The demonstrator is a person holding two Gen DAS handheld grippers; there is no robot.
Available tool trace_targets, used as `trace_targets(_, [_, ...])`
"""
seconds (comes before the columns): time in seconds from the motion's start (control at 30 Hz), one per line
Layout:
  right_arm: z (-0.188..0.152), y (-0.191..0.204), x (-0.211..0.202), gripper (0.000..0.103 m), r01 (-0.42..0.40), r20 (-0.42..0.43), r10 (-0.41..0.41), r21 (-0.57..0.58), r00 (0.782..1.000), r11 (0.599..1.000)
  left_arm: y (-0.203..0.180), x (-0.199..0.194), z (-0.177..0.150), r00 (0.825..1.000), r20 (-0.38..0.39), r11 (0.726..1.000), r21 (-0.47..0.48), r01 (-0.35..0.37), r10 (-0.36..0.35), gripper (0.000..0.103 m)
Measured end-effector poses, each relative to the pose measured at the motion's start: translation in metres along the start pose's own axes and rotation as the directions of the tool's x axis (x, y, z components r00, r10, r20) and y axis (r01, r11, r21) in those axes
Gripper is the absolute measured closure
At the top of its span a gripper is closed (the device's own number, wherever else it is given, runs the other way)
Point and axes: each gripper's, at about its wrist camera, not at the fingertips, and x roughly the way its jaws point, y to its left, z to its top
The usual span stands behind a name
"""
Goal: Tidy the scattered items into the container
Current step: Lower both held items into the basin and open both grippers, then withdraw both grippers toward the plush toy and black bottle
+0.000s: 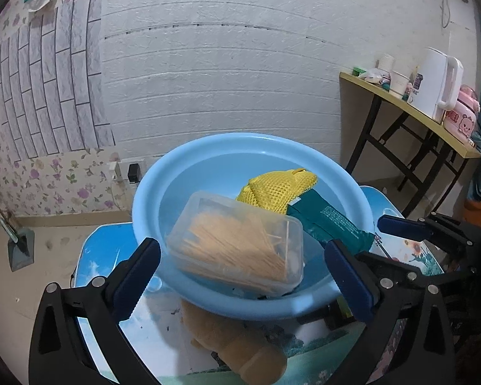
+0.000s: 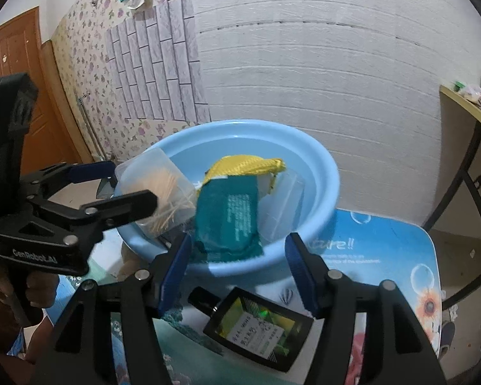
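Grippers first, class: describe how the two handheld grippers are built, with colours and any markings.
Both are black plastic frames with silver rivets and dark blue finger pads. The left gripper has a pistol-style handle lettered "GenRobot.AI". The right gripper shows ridged pad edges.

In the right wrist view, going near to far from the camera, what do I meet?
Right tongs → black bottle flat on the table → teal packet on the near rim → yellow mesh → basin's far rim.
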Motion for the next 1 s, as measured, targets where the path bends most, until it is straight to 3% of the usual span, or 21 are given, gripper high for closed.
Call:
trace_targets(0.47, [-0.032,-0.012,-0.016,0.042,0.045,-0.046,-0.042,0.058,0.998,0.997,0.013,-0.029,-0.032,0.998,-0.005,0.996,-0.075,-0.056,0.056,0.000])
trace_targets(0.6, [-0.045,-0.015,-0.013,0.033,0.054,-0.079,-0.047,0.086,0.996,0.995,0.016,-0.032,-0.046,0.998,-0.024,0.993,-0.094,-0.066,0.064,0.000])
trace_targets(1.0, [-0.075,-0.008,-0.006,0.025,0.039,-0.161,-0.020,0.110,0.987,0.993,0.029,-0.032,-0.086,0.992,-0.096,0.986,-0.137,-0.090,0.077,0.000])
